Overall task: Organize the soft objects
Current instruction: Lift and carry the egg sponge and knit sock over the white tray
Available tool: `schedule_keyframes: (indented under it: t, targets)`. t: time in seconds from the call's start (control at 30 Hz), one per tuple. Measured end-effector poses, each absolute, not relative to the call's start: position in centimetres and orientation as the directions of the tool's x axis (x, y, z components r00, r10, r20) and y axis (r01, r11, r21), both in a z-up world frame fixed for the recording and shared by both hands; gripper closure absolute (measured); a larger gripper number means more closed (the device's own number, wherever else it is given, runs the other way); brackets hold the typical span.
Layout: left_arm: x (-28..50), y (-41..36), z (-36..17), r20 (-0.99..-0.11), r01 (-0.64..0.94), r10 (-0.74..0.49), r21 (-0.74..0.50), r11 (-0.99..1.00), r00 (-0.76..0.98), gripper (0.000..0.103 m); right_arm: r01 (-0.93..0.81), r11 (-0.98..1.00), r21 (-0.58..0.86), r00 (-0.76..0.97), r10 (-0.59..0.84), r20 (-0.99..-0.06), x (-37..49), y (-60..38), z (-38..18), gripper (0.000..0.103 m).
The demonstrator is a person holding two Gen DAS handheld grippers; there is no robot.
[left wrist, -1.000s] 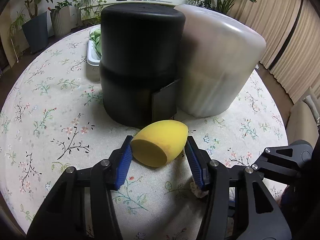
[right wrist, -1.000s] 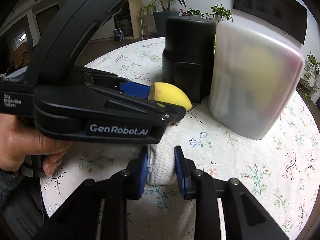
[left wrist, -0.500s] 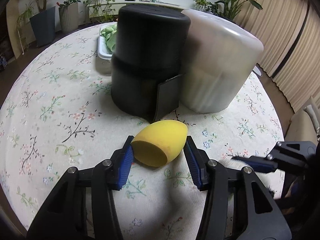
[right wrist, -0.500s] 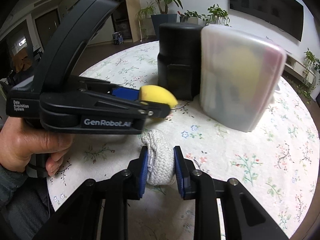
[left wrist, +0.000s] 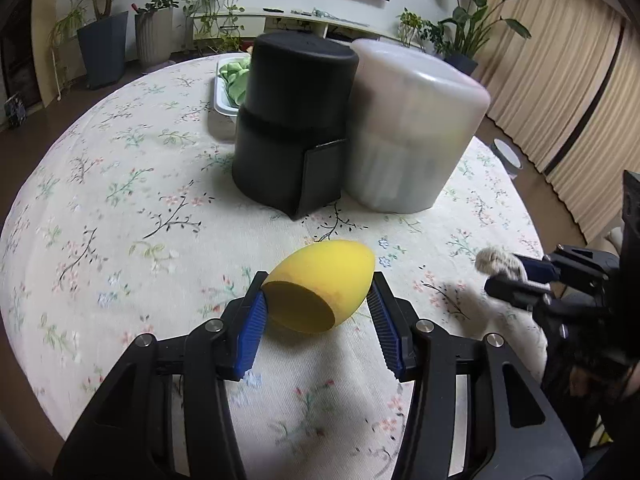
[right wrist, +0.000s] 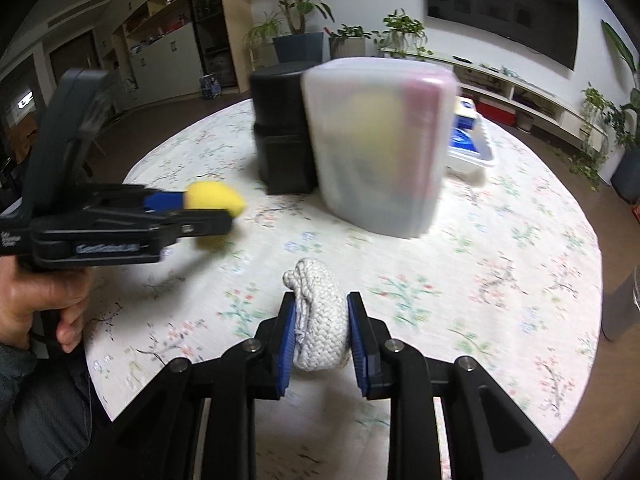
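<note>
Left gripper [left wrist: 318, 316]: clenched on the yellow sponge [left wrist: 320, 286], pads at its two sides, flat cut face toward the camera; the sponge is lifted clear of the bench [left wrist: 120, 208].
Right gripper [right wrist: 320, 340]: clamped tight on the coiled white rope [right wrist: 318, 320], which is squeezed narrow between the pads and held above the cloth.
Containers: black bin [left wrist: 292, 128] and frosted bin [left wrist: 408, 136] stand touching, mid-bench, ahead of both grippers; the frosted one shows yellow and pink shapes inside, blurred.
Risk, sponge: it is egg-shaped and springy, so I judge it could squirt out of the pads if the grip eases or it bumps a bin wall.
Risk, rope: a loose end at the top could uncoil and snag on a rim.
Risk, hands: the two grippers sit near each other; crossing paths toward one bin could knock them together.
Edges: the white tray [right wrist: 472, 152] lies behind the bins, close to them.
Open room: wide bare cloth left of the black bin and right of the frosted bin.
</note>
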State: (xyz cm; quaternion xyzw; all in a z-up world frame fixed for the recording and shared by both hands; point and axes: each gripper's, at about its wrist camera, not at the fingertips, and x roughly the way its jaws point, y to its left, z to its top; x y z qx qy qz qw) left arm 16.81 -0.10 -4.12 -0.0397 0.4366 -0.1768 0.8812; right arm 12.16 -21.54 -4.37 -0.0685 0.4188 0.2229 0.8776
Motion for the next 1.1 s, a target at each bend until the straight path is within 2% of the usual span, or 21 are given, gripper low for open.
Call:
schedule_keyframes:
  t: [0.5,0.83,1.1]
  targets:
    - [18.8,4.5,2.8,-0.679,0.221,-0.306,-0.212,0.952,0.667,0.056,-0.302,0.953,0.017,0.646,0.218,-0.732,16.3,-30.8,-0.5,0.076]
    - [27.3,5.3,7.6,-0.673,0.252,-0.290,-0.158,0.955,0.680,0.056,-0.264,0.964,-0.031,0.689,0.166,-0.706,24.0,-34.7,3.7,0.076]
    - [35.3,1.2,7.2,-0.716,0.361,-0.325,-0.109,0.926,0.618,0.056,-0.344,0.938,-0.036,0.665,0.216,-0.715,32.2,-31.9,5.2,0.076]
